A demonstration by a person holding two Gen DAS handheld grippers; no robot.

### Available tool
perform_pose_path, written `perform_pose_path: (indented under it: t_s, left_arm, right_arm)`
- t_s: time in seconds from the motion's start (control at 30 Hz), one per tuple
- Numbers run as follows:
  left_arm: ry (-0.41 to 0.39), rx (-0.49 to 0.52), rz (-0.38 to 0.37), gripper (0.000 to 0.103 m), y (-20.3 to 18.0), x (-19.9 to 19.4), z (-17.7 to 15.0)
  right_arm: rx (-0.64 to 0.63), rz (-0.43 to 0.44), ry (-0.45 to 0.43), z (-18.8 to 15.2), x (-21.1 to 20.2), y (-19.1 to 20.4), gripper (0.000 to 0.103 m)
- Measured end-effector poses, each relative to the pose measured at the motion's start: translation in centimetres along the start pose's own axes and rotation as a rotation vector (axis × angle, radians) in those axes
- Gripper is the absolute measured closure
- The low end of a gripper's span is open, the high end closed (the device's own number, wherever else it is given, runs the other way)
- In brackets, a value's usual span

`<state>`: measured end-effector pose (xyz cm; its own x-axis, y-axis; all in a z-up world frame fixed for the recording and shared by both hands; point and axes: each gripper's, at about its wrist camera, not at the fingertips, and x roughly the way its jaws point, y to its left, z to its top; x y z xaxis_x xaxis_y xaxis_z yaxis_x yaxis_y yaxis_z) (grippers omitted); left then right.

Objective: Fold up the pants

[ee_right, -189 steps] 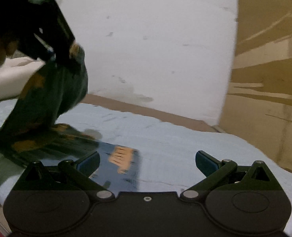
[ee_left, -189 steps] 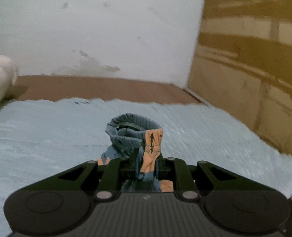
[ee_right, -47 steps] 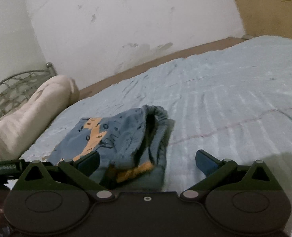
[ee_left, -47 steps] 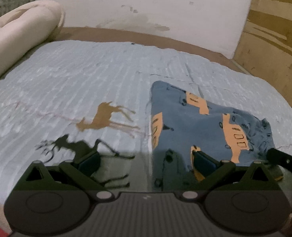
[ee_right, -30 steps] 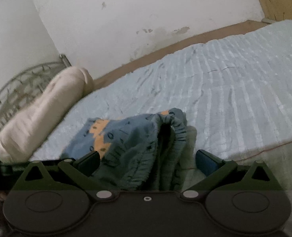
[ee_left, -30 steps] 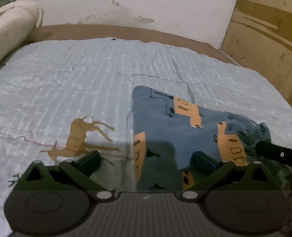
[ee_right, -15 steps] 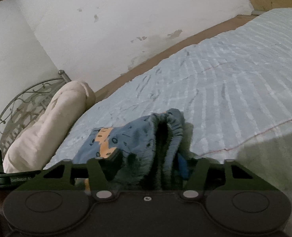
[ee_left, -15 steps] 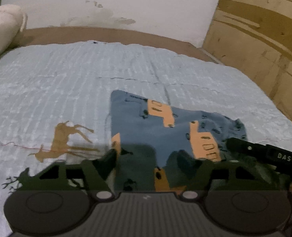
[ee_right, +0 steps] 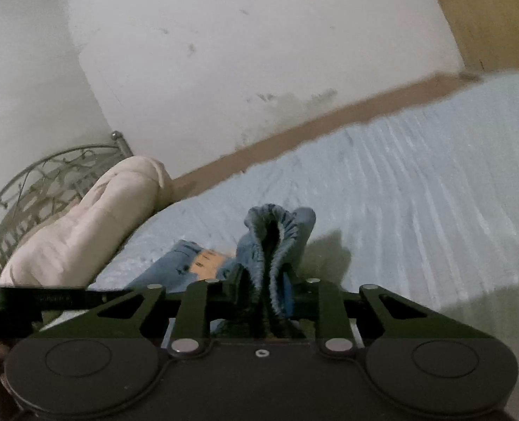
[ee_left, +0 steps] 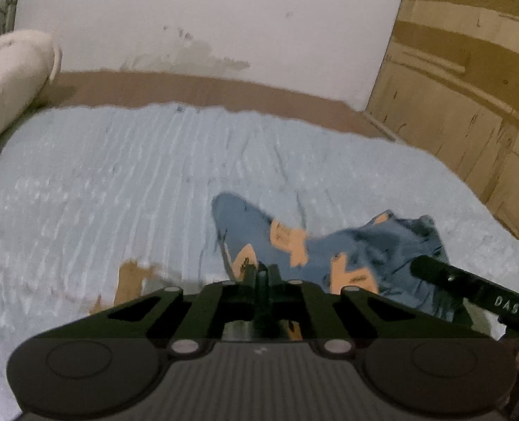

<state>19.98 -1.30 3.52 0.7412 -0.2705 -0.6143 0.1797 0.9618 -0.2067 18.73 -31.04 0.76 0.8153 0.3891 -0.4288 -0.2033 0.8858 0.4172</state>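
A: The bed (ee_left: 126,175) is filling both views, with the pants (ee_left: 315,245) lying low and right of centre in the left one.

B: A fold is starting, I'd judge. The left gripper (ee_left: 261,273) is clamping thin cloth; the right gripper (ee_right: 268,291) is closing on the bunched waistband (ee_right: 277,224).

A: Next calls for carrying both edges across evenly.

B: The lower pants are hiding behind the gripper bodies, and blur is smearing the print

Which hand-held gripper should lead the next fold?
Probably the right hand-held gripper: its jaws are closing on the bunched waistband of the pants. The left hand-held gripper only pinches a thin edge.
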Motion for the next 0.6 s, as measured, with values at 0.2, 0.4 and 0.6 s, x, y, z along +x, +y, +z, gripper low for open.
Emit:
perform_pose_path:
  t_s: [0.2,0.4,0.6]
  left_arm:
    - [-0.096,0.058,0.032,0.099,-1.0,-0.5,2.1]
    - [-0.158,0.053,0.101,0.099,-1.1,1.1,3.4]
    - [-0.114,-0.028,0.141,0.099,-1.1,4.1,3.6]
  right_arm:
    - [-0.099,-0.003,-0.050,2.4,1.0,2.0,0.082]
    - [-0.133,-0.023,-0.100,4.8,3.3,2.5,0.082]
    - [-0.160,-0.077,-0.088,4.5,6.6,2.9,0.081]
